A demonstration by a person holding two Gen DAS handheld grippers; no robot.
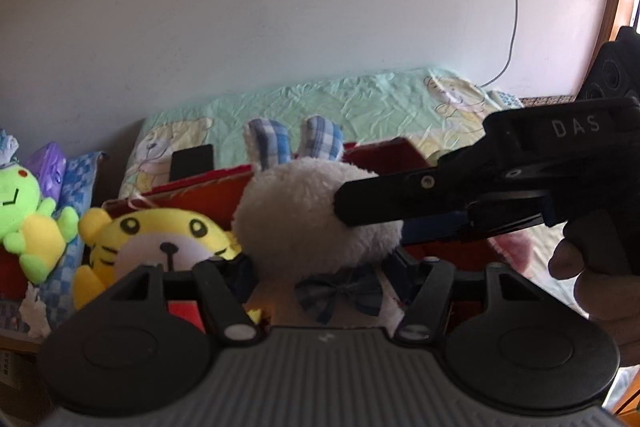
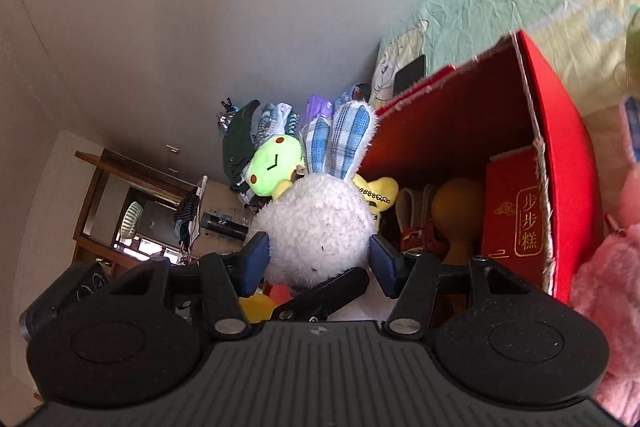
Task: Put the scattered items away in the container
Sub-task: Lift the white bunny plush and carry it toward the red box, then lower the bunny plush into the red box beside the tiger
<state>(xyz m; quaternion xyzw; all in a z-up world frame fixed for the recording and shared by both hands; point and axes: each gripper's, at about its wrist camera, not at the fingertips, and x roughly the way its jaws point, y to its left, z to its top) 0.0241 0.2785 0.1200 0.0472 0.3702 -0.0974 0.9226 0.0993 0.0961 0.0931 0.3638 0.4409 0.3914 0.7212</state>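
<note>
White plush rabbit (image 2: 318,227) sits between my right gripper (image 2: 318,259) pads, head pinched, beside the red box (image 2: 560,147). My left gripper (image 1: 320,271) is spread below it, holding nothing. Soft fleece could squeeze free and drop outside the box.

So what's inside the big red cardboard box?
Inside the big red cardboard box you can see a smaller red box with gold writing, something tan and rounded and something red. The fluffy white rabbit covers the rest.
</note>
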